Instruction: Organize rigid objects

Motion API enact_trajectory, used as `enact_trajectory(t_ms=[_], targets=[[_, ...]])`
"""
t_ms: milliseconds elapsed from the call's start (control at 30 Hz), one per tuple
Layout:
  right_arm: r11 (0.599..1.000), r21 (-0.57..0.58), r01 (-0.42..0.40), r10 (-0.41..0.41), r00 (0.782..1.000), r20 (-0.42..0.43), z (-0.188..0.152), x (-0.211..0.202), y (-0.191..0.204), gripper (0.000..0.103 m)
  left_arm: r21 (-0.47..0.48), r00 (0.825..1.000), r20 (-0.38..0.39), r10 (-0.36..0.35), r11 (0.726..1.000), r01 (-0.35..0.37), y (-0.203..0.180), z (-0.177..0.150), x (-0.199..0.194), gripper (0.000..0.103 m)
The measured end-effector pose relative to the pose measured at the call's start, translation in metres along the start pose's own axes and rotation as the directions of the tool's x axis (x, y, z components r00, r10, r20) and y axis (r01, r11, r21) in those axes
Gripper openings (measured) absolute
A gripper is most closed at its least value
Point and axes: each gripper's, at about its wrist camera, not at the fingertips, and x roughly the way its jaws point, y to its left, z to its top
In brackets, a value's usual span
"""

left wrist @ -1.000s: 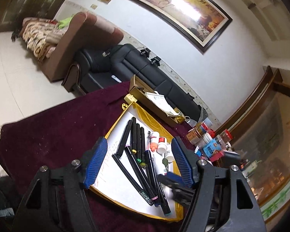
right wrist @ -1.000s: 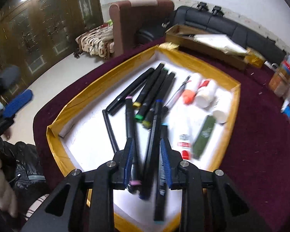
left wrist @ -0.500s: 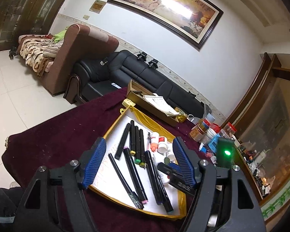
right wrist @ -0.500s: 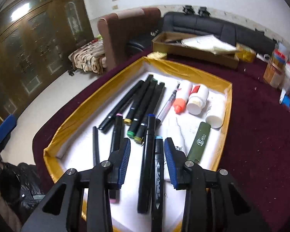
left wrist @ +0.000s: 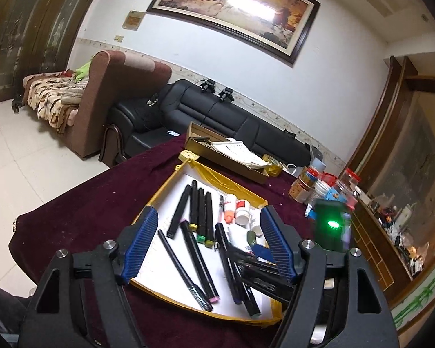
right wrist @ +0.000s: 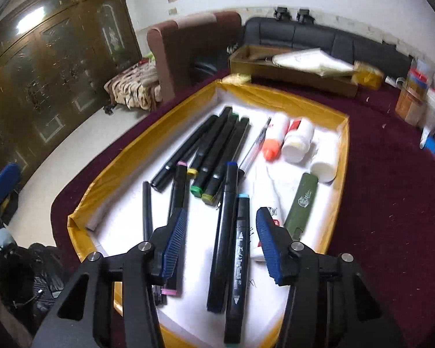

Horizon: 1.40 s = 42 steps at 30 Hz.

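Green lighter (right wrist: 301, 200) clear from right wrist; left-wrist view half hides it.

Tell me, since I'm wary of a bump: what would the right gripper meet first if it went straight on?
Probably the two black markers lying between its opening jaws in the tray; depth is unclear. The right gripper holds nothing.

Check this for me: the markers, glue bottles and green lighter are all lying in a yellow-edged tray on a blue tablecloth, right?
Not quite: the tablecloth is dark maroon, not blue. The right wrist view shows it plainly. The rest stands: the markers, glue bottles and green lighter all lie in the yellow-edged tray.
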Motion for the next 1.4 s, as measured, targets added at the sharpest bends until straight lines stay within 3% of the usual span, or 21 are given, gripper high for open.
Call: enact_trajectory(t_ms=[67,167,200,267,300,333,367,400,467,533,633,733,1033,1400], targets=[[0.993,0.002,-0.114,0.114,0.991,-0.076,-0.008,0.007,0.006,0.047,0.04,1.0,0.001,0.015,0.999,-0.015,-0.009,-0.001,-0.002,0.073],[0.983,-0.044,-0.179,0.177,0.983,-0.044,-0.018,-0.017,0.017,0.047,0.11,0.99,0.084,0.11,0.987,-0.119,-0.024,-0.001,-0.016,0.076],[0.985,-0.041,-0.169,0.169,0.985,-0.017,-0.023,-0.026,0.016,0.047,0.138,0.972,0.157,0.172,0.971,-0.194,-0.033,-0.001,-0.026,0.084],[0.991,-0.032,-0.129,0.131,0.989,0.062,-0.033,-0.053,0.012,0.047,0.149,0.933,0.293,0.21,0.954,-0.261,-0.049,-0.002,-0.048,0.094],[0.992,-0.025,-0.121,0.123,0.989,0.087,-0.038,-0.061,0.007,0.047,0.145,0.92,0.336,0.204,0.953,-0.264,-0.054,-0.003,-0.055,0.103],[0.993,-0.001,-0.115,0.115,0.985,0.127,-0.045,-0.076,0.002,0.048,0.143,0.904,0.391,0.171,0.959,-0.243,-0.062,-0.005,-0.062,0.103],[0.993,0.02,-0.117,0.113,0.983,0.148,-0.049,-0.082,-0.003,0.05,0.148,0.905,0.401,0.138,0.966,-0.213,-0.067,-0.005,-0.062,0.103],[0.99,0.059,-0.125,0.113,0.978,0.174,-0.056,-0.093,-0.01,0.053,0.168,0.932,0.353,0.08,0.975,-0.147,-0.073,-0.001,-0.054,0.103],[0.985,0.116,-0.13,0.105,0.974,0.201,-0.063,-0.098,-0.023,0.055,0.186,0.983,0.183,0.024,0.981,-0.058,-0.081,0.004,-0.03,0.103],[0.984,0.15,-0.095,0.061,0.975,0.213,-0.071,-0.105,-0.033,0.055,0.18,0.992,0.108,0.066,0.98,-0.085,-0.087,-0.002,-0.013,0.103],[0.987,0.157,-0.014,-0.021,0.976,0.219,-0.074,-0.108,-0.046,0.056,0.217,0.99,0.087,0.114,0.967,-0.131,-0.098,-0.018,-0.001,0.103],[0.985,0.173,0.017,-0.054,0.976,0.213,-0.078,-0.106,-0.056,0.057,0.223,0.989,0.059,0.135,0.964,-0.145,-0.101,-0.024,0.005,0.103],[0.989,0.139,0.048,-0.076,0.976,0.205,-0.085,-0.098,-0.057,0.058,0.249,0.978,-0.013,0.209,0.948,-0.2,-0.106,-0.036,0.019,0.103],[0.994,0.088,0.069,-0.083,0.983,0.166,-0.081,-0.08,-0.039,0.06,0.236,0.959,-0.053,0.278,0.937,-0.258,-0.082,-0.039,0.032,0.103]])
